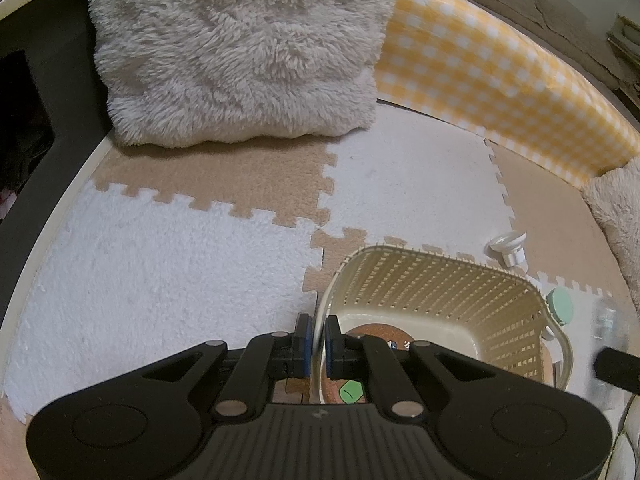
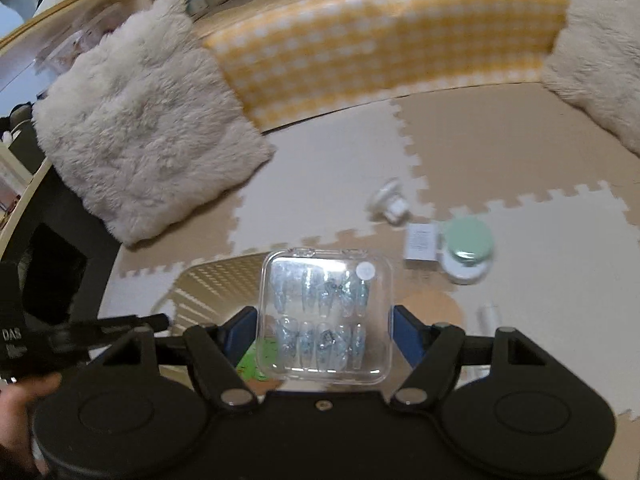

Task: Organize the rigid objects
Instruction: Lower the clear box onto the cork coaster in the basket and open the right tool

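Observation:
My left gripper (image 1: 317,342) is shut on the near rim of a cream woven basket (image 1: 452,280) and holds it on the floor mat. A brown coaster with a green sticker (image 1: 351,391) lies inside the basket. My right gripper (image 2: 324,332) is shut on a clear plastic case of blue press-on nails (image 2: 325,314), held above the basket (image 2: 216,284). A white jar with a mint green lid (image 2: 468,250), a small white box (image 2: 420,245) and a white cap-like piece (image 2: 390,200) lie on the mat beyond. The jar lid (image 1: 561,306) and the white piece (image 1: 508,249) also show in the left wrist view.
A fluffy white cushion (image 1: 240,48) leans at the back left, a second one (image 2: 600,60) at the right. A yellow checked pad (image 2: 380,36) runs along the back. The floor is beige and white puzzle mats (image 1: 160,248). A small pale tube (image 2: 488,314) lies near the right fingers.

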The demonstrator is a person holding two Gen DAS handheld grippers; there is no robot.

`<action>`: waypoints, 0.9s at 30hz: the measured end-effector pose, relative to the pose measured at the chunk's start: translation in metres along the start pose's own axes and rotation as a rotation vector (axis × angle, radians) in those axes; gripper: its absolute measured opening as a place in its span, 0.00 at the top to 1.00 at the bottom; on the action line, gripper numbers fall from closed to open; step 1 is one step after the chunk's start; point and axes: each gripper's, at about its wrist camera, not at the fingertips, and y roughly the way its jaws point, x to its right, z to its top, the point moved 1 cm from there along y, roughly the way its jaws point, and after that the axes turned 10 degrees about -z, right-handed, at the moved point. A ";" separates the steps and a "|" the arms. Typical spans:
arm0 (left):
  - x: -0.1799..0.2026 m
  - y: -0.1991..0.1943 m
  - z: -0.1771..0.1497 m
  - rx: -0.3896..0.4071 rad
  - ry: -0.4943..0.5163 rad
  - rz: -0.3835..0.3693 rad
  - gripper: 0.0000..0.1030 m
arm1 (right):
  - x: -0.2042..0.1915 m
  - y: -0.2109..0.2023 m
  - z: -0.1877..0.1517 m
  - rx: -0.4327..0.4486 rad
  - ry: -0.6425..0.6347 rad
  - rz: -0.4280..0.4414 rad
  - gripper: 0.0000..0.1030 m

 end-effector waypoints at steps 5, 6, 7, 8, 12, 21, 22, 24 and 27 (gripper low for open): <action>-0.001 0.000 0.000 0.000 -0.014 -0.012 0.94 | -0.039 0.029 -0.002 -0.088 -0.043 0.030 0.29; -0.001 0.000 0.000 -0.001 -0.014 -0.012 0.94 | -0.046 0.037 -0.004 -0.108 -0.048 0.030 0.29; -0.001 0.000 0.000 -0.001 -0.012 -0.012 0.94 | -0.051 0.043 -0.007 -0.123 -0.053 0.029 0.29; -0.001 0.000 0.000 -0.002 -0.011 -0.012 0.94 | -0.056 0.050 -0.010 -0.139 -0.059 0.026 0.29; -0.005 -0.001 0.001 -0.003 -0.024 -0.027 0.94 | -0.067 0.073 -0.019 -0.182 -0.088 -0.008 0.28; -0.007 -0.001 0.001 -0.008 -0.037 -0.038 0.94 | -0.104 0.095 -0.028 -0.195 -0.161 -0.023 0.33; -0.007 0.000 0.001 -0.009 -0.036 -0.037 0.94 | -0.107 0.098 -0.029 -0.204 -0.161 -0.023 0.39; -0.008 0.000 0.001 -0.010 -0.037 -0.037 0.94 | -0.111 0.102 -0.030 -0.224 -0.144 -0.014 0.40; -0.008 0.000 0.001 -0.009 -0.037 -0.037 0.94 | -0.110 0.104 -0.032 -0.241 -0.125 -0.015 0.40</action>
